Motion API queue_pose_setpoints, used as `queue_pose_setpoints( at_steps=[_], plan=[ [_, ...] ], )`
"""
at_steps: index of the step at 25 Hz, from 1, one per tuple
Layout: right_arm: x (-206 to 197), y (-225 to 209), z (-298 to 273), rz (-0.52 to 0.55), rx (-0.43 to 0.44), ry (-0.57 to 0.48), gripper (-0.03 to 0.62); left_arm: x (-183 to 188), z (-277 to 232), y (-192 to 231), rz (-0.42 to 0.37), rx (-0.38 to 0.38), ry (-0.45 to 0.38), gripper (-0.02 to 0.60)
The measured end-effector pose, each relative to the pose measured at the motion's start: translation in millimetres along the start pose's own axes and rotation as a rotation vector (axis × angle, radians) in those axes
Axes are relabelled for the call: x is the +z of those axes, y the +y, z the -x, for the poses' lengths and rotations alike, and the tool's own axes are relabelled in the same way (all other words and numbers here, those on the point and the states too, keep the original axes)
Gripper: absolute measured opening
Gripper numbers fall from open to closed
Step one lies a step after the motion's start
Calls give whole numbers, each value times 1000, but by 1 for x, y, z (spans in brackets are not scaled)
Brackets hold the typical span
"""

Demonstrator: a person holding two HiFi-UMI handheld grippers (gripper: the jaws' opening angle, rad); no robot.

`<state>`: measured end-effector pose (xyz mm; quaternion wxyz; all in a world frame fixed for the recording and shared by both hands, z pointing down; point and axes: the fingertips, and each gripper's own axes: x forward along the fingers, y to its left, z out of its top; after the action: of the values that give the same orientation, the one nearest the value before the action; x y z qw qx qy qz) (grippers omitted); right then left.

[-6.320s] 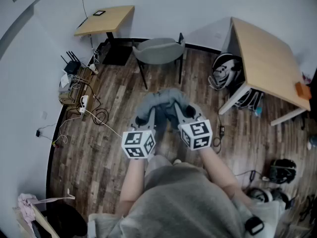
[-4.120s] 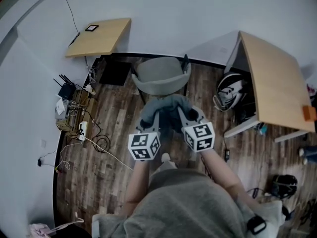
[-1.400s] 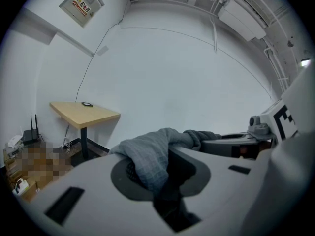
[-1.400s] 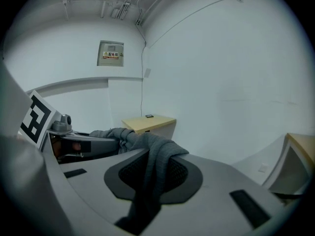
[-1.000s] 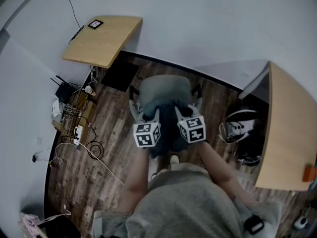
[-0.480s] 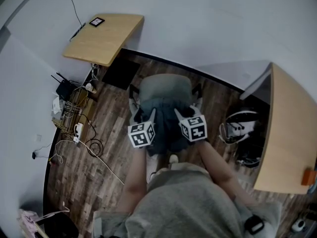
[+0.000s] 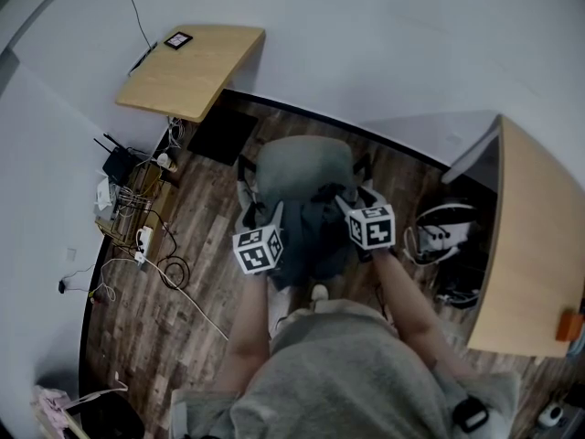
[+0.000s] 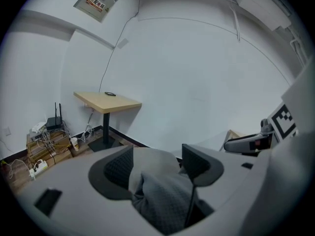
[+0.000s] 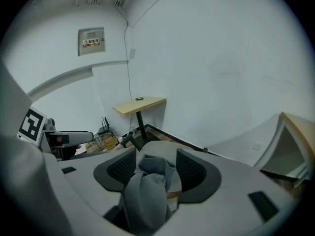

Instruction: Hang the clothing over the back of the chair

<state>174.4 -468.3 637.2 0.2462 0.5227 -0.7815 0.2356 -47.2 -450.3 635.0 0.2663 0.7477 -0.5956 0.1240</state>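
The left tool (image 8: pixel 158 166) and the right tool (image 9: pixel 156 167) have both just been opening. Their jaws stand wide apart, and a fold of the grey clothing (image 7: pixel 315 238) lies loose between each pair, unpinched. The clothing hangs across the back of the chair (image 7: pixel 297 165). I'd say the chair bears the weight, so letting go looks deliberate, one tool at each side keeping it spread.

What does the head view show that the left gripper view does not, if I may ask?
Only the head view shows the person's forearms and grey-clad torso. Only the left gripper view shows the wall sign, high up, and the conduits along the ceiling. Both show the grey garment, the small wooden table and the router.
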Motion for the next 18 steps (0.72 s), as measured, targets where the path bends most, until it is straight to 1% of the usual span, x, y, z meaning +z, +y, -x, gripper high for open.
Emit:
queue_pose_setpoints(
  at_steps=[4, 8, 12, 15, 16, 18],
  plan=[
    [0, -1, 4, 5, -17, -7, 233, 7, 3, -1, 0, -2, -20, 291],
    [1, 8, 12, 8, -17, -25, 233, 13, 12, -4, -6, -6, -37, 291],
    [7, 25, 27, 8, -6, -71, 233, 11, 24, -15, -40, -53, -14, 291],
    [9, 40, 41, 29, 7, -103, 232, 10, 38, -23, -53, -80, -35, 288],
    [8, 45, 45, 36, 14, -111, 232, 10, 44, -24, -52, -77, -48, 273],
    [5, 55, 56, 44, 23, -125, 230, 10, 57, -25, -54, -61, -75, 212]
  ],
)
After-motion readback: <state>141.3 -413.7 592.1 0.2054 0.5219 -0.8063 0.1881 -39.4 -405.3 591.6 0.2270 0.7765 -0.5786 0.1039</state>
